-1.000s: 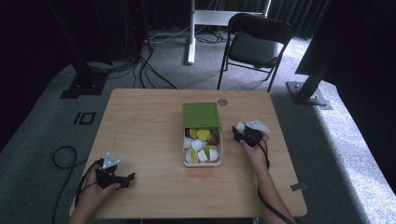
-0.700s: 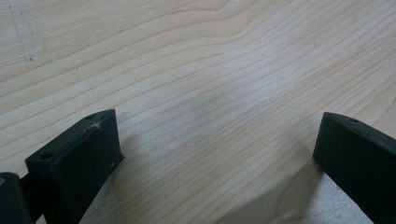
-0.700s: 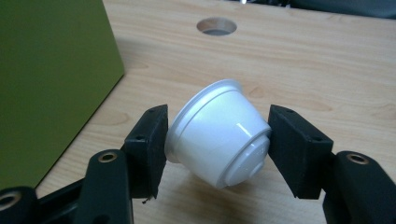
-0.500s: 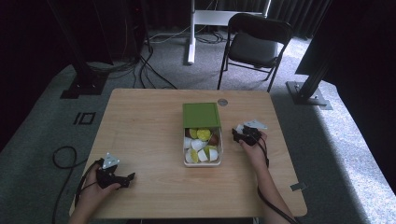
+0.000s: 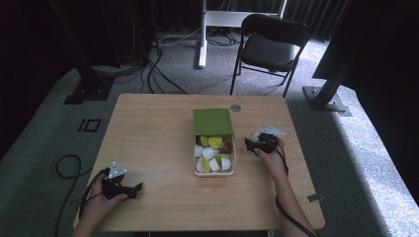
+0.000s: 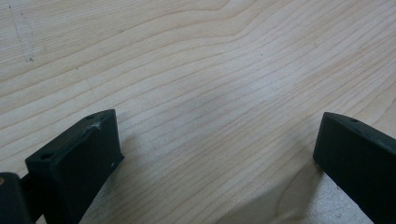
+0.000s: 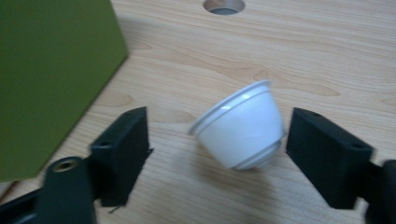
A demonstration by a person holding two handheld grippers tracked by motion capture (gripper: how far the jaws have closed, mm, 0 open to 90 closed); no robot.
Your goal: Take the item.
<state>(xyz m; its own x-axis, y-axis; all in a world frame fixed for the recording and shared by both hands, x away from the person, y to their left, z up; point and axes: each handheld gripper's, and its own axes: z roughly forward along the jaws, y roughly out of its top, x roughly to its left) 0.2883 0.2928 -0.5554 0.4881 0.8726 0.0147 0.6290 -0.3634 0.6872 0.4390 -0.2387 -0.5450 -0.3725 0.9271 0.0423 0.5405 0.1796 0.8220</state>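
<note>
At about seven o'clock on the desk [image 5: 158, 123], the left hand-held gripper [image 5: 129, 188] lies low near the front edge, held in the person's left hand [image 5: 99, 197]; in the left gripper view its two black jaws stand wide apart with only bare wood grain between them. At the middle of the desk sits a white tray [image 5: 214, 173] holding small pods in white, yellow-green and brown, and its green lid [image 5: 213, 121] lies over the far end, toward twelve o'clock. Beyond the lid a round grommet hole [image 5: 235, 107] is set in the wood. At about three o'clock, just beside the tray, the right hand-held gripper [image 5: 250, 144] points toward it. In the right gripper view its jaws are spread wide around a small white cup [image 7: 242, 126], which lies tilted on the wood with its rim toward the green lid [image 7: 46, 79]; it sits close to one jaw and clear of the other, held by neither.
</note>
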